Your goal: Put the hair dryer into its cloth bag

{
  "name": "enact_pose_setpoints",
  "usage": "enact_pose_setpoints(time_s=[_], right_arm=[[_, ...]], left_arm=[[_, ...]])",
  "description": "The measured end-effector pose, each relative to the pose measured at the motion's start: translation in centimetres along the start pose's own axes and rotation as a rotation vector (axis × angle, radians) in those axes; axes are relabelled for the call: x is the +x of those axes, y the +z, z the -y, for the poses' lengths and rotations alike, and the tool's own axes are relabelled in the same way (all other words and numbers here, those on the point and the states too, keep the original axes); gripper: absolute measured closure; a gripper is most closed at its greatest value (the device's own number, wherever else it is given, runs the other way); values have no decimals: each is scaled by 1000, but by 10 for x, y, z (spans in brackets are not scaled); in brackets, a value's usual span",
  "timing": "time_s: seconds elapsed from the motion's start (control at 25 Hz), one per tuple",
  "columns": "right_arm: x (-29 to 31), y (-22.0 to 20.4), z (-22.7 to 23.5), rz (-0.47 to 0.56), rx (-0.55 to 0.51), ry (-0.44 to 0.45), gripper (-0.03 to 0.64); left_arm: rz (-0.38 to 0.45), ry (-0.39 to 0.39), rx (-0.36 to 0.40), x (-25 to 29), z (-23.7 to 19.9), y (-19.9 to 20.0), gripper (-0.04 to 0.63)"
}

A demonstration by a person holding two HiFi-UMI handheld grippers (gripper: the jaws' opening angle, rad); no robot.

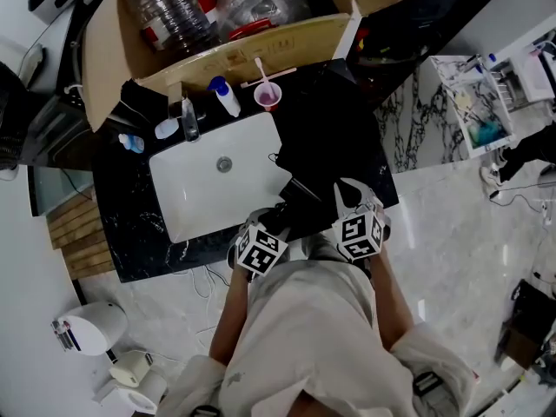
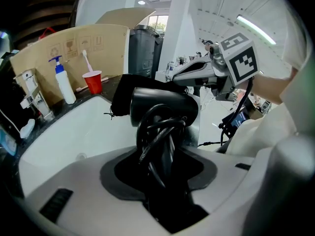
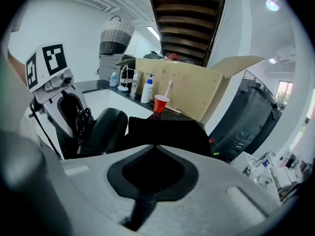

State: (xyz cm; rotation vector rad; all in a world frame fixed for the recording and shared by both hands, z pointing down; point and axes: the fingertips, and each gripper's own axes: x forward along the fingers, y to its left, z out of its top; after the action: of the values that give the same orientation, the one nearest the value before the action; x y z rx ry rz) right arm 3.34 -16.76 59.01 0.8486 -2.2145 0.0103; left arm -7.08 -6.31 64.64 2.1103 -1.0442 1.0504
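Note:
The black hair dryer (image 2: 165, 104) points away from me, its cord (image 2: 157, 136) coiled round the handle. My left gripper (image 2: 165, 163) is shut on that handle and cord, over the sink's near right corner (image 1: 282, 220). The black cloth bag (image 1: 326, 146) lies on the counter right of the sink, its near edge raised. My right gripper (image 1: 347, 200) is shut on that edge; in the right gripper view the dark cloth (image 3: 167, 132) runs into the jaws (image 3: 152, 176). There the dryer's barrel (image 3: 103, 129) sits just left of the bag, touching or nearly so.
A white sink (image 1: 200, 198) is set in a black counter (image 1: 130, 233). Behind it stand a faucet (image 1: 188, 120), a pump bottle (image 1: 226, 95) and a red cup (image 1: 268, 95) with a toothbrush. An open cardboard box (image 1: 243, 46) holds bottles.

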Motion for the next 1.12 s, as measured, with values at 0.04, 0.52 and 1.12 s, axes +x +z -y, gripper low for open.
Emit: enact_pose_setpoints(time_s=[0.04,0.52,1.12], right_arm=[[-1,1,1,6,7,-2,604],[-12,18,4,97,11,-6,604],[-23,19,-3,127,-37,13,604]], left_arm=[[-2,-6,7,1,2,1,402],[-6,-69,63,15,12,17,402],[8,-60,44,31,-3,44,402]])
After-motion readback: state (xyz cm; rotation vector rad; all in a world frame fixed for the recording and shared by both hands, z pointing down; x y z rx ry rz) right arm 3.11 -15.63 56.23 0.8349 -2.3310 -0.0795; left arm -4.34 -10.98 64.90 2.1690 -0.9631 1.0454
